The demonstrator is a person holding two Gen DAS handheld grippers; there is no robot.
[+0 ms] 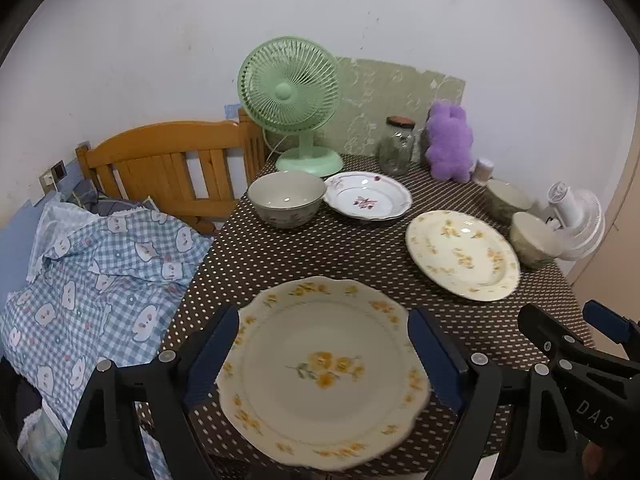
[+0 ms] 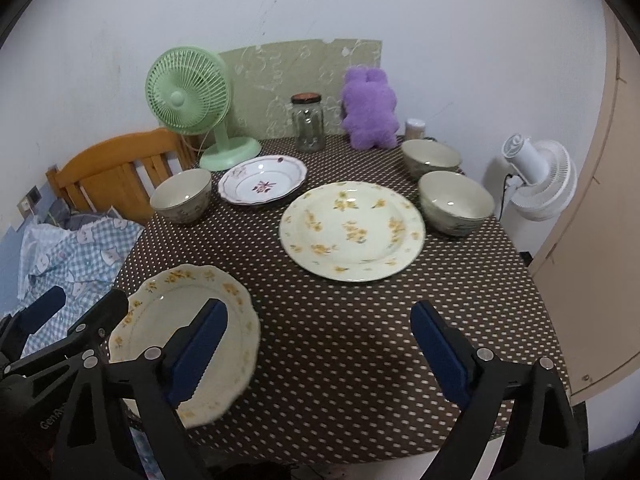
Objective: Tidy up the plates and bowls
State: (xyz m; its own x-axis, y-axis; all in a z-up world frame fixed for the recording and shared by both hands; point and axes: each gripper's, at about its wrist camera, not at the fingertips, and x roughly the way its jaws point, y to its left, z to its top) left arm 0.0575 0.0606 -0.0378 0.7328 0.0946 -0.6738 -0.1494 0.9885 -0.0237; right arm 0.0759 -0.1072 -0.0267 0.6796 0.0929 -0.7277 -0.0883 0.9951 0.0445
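Observation:
A scalloped cream plate with yellow flowers point(image 1: 324, 372) lies at the table's front left edge; it also shows in the right wrist view point(image 2: 176, 320). My left gripper point(image 1: 324, 350) is open, its fingers on either side of this plate. My right gripper point(image 2: 318, 344) is open and empty over bare cloth to the plate's right. A round yellow-flowered plate point(image 2: 352, 232) lies mid-table. A white plate with a purple flower point(image 2: 262, 180) lies behind. One bowl point(image 2: 182, 194) stands at the left, two bowls point(image 2: 456, 202) point(image 2: 430, 158) at the right.
The table has a brown dotted cloth point(image 2: 340, 320). At the back stand a green fan point(image 2: 188, 92), a glass jar point(image 2: 308, 124) and a purple plush toy point(image 2: 370, 110). A white fan point(image 2: 536, 176) is at the right, a bed with checked bedding point(image 1: 92, 276) at the left.

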